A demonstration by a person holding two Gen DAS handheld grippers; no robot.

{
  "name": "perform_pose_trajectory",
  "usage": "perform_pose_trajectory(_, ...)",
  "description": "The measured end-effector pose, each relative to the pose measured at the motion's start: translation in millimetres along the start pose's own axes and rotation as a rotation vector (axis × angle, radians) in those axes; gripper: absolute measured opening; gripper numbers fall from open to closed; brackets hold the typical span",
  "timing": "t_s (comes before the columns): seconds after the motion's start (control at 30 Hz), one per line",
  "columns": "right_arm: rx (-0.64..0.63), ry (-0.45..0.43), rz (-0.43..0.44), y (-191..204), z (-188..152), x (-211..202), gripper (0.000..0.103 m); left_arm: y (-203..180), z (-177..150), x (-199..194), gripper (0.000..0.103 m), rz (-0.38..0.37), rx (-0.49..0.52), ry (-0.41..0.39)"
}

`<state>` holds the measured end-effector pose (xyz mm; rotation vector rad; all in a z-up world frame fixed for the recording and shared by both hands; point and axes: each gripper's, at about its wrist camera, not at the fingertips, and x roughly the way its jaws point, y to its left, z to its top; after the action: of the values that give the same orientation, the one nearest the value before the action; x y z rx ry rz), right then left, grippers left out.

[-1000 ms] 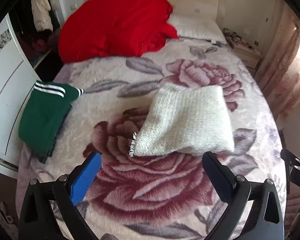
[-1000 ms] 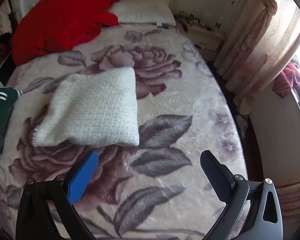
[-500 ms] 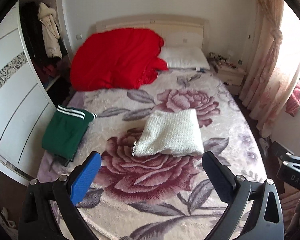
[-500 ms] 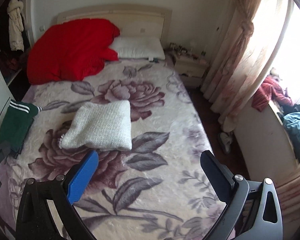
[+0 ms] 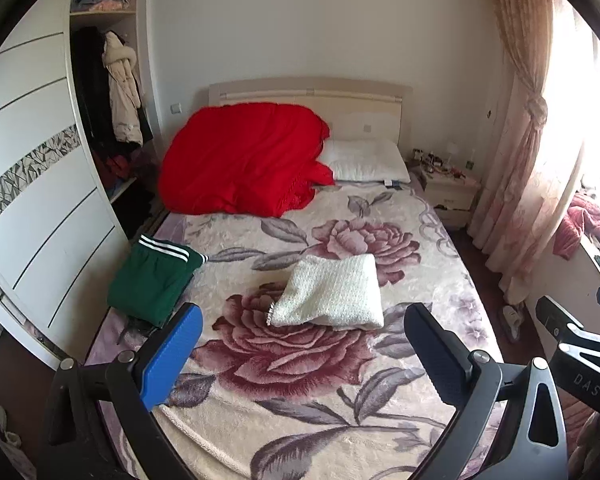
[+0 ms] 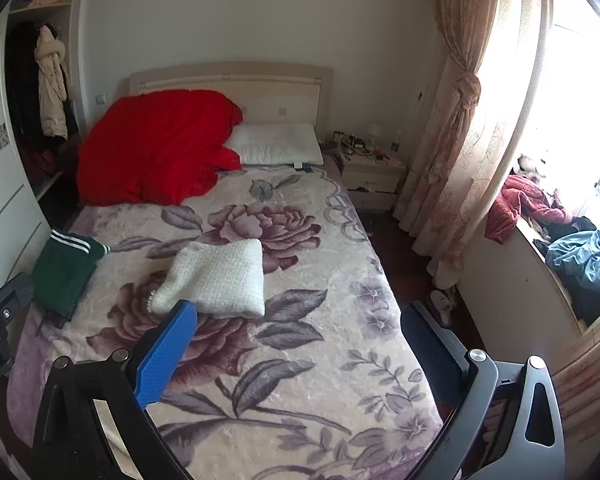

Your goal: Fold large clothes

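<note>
A white knitted garment [image 5: 330,294] [image 6: 216,276] lies folded in the middle of the bed's floral blanket [image 5: 300,360] [image 6: 300,340]. A folded green garment with white stripes [image 5: 152,280] [image 6: 64,272] rests at the bed's left edge. My left gripper [image 5: 304,344] is open and empty, held high above the foot of the bed, well back from the white garment. My right gripper [image 6: 300,340] is open and empty too, also raised over the foot end. The right gripper's body [image 5: 580,352] shows at the right edge of the left wrist view.
A red quilt [image 5: 240,164] and a white pillow [image 5: 364,164] lie at the headboard. A white wardrobe [image 5: 40,200] stands left, a nightstand [image 5: 448,192] and tied curtain [image 5: 528,140] right. Loose clothes [image 6: 580,260] pile on the window ledge. Slippers [image 6: 440,300] lie on the floor.
Both grippers have pulled up and back from the bed, so the whole room has come into view and the white garment looks smaller. The garments have not moved.
</note>
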<state>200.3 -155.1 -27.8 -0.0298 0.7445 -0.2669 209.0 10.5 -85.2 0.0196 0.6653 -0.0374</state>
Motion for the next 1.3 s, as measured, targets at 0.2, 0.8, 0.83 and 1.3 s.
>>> perform_pose_trajectory(0.2,-0.003,-0.035,0.024,-6.0,-1.9,-36.8,0.103,-3.3,-6.9,-20.2,0.103,0.01,-0.011,-0.03)
perform_pose_trajectory(0.8,-0.007,-0.082,0.068,-12.4,1.5,-67.0,0.103,-3.9,-15.1,-43.2,0.103,0.04,-0.014,-0.078)
perform_pose_trajectory(0.83,-0.006,-0.086,0.074,-12.1,1.5,-68.6,0.103,-4.0,-15.2,-43.9,0.103,0.044,-0.014,-0.081)
perform_pose_trajectory(1.3,-0.007,-0.1,0.102,-11.2,2.2,-74.9,0.103,-5.6,-16.5,-52.1,0.103,0.046,-0.009,-0.09)
